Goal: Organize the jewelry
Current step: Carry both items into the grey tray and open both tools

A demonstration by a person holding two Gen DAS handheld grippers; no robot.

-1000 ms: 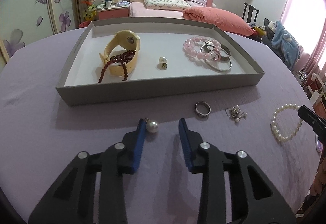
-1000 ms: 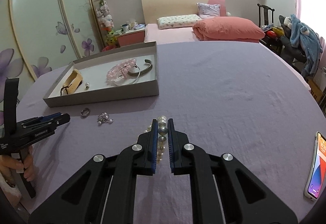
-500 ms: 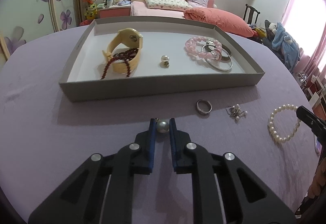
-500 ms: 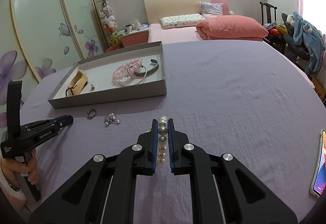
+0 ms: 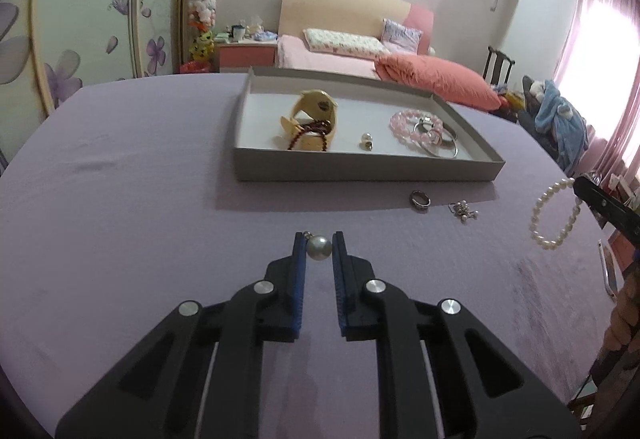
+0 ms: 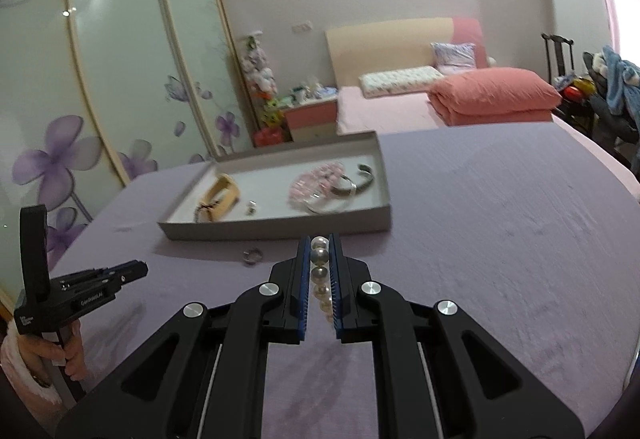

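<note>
Pearl (image 5: pixel 318 248) now sits clamped between your left gripper (image 5: pixel 318 251) pads, its small metal loop poking out at the left pad's tip. A second ago the jaws stood wide with the pearl lying against the left pad alone; half a second ago they had closed on it; now the view has risen and the tray (image 5: pixel 360 169) has dropped back toward 12 o'clock. Judgement: the pearl is lifted clear of the cloth (image 5: pixel 120 199), though the frame does not show a gap beneath it.

Your right gripper (image 6: pixel 319 271) is closed on the pearl bracelet (image 6: pixel 321 279), several beads lined up between the pads. In the left view the bracelet (image 5: pixel 554 213) hangs as an open loop at 3 o'clock, off the cloth. A second ago it lay flat there. Both pickups therefore read as done.

Farther out, a ring (image 5: pixel 420 198) and a small charm cluster (image 5: pixel 463 208) lie on the cloth just short of the tray's near wall, at about 1 o'clock, untouched. Inside the tray: a yellow bangle (image 5: pixel 314 119) with dark red beads (image 5: pixel 308 133), a pearl earring (image 5: pixel 367 141), a pink bead bracelet (image 5: pixel 416 127) and a silver bangle (image 5: pixel 444 147).

Assessment: next comes carrying both pieces over the near wall. A round pearl in flat pads could slip; keep your squeeze steady.
</note>
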